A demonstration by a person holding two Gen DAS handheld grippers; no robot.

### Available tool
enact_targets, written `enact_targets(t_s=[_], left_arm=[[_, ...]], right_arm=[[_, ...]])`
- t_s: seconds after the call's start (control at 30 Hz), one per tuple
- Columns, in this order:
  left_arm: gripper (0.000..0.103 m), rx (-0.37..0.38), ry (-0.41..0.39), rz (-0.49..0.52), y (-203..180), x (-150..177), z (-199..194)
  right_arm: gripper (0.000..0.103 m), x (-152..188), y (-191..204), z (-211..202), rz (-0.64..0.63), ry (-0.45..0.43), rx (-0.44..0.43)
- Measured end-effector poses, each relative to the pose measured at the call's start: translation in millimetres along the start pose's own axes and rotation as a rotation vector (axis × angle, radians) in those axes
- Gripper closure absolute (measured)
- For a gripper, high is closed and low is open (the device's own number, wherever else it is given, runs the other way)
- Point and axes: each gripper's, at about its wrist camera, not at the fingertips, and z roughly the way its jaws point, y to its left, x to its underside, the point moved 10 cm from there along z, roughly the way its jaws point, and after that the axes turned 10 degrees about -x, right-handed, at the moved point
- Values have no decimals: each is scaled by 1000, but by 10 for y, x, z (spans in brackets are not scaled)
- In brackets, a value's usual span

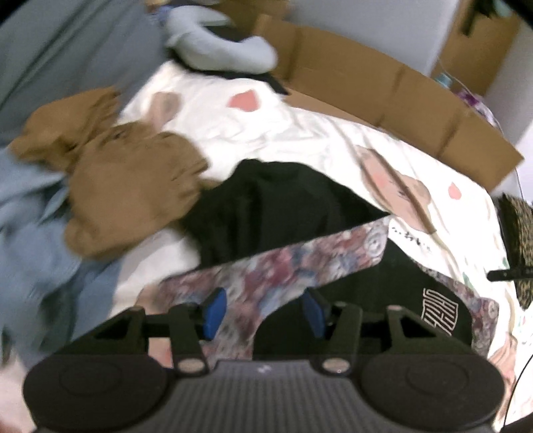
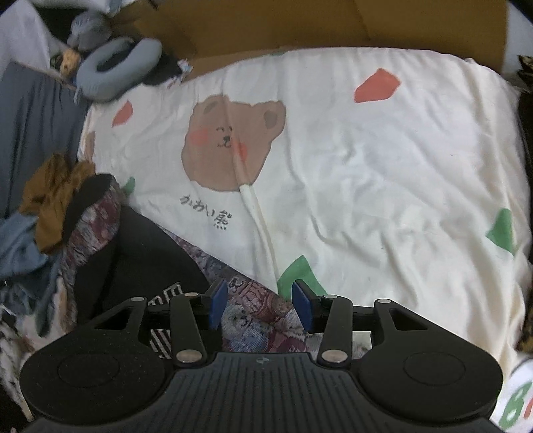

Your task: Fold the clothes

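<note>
A black garment [image 1: 266, 200] with floral patterned panels [image 1: 283, 259] and white lettering lies on a cream bear-print sheet [image 1: 299, 133]. My left gripper [image 1: 263, 299] hangs just above its floral band, jaws open, with the cloth showing under the gap and no pad pressing on it. In the right wrist view the same garment [image 2: 140, 253] lies at the lower left. My right gripper [image 2: 260, 293] is open over its floral corner [image 2: 260, 319], and nothing is pinched between its blue pads [image 2: 218, 299]. The left wrist view is blurred.
A crumpled brown garment [image 1: 133, 186] and a light blue one [image 1: 30, 213] lie left of the black garment. A grey-blue neck pillow [image 2: 113, 66] sits at the far left corner. Flattened cardboard [image 2: 333, 23] borders the sheet [image 2: 366, 166] at the back. A leopard-print item [image 1: 519, 233] lies at the right edge.
</note>
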Motion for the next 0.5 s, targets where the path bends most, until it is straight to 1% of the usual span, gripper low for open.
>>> enact_targets(t_s=[0.17, 0.3, 0.5], left_arm=[[49, 57, -25, 129, -385, -225, 237], [49, 67, -34, 184, -578, -375, 380], [49, 163, -35, 269, -946, -527, 538]], right_arm=[[53, -24, 6, 229, -32, 35, 4], [53, -46, 43, 371, -53, 68, -9], [53, -110, 131, 557, -114, 99, -7]])
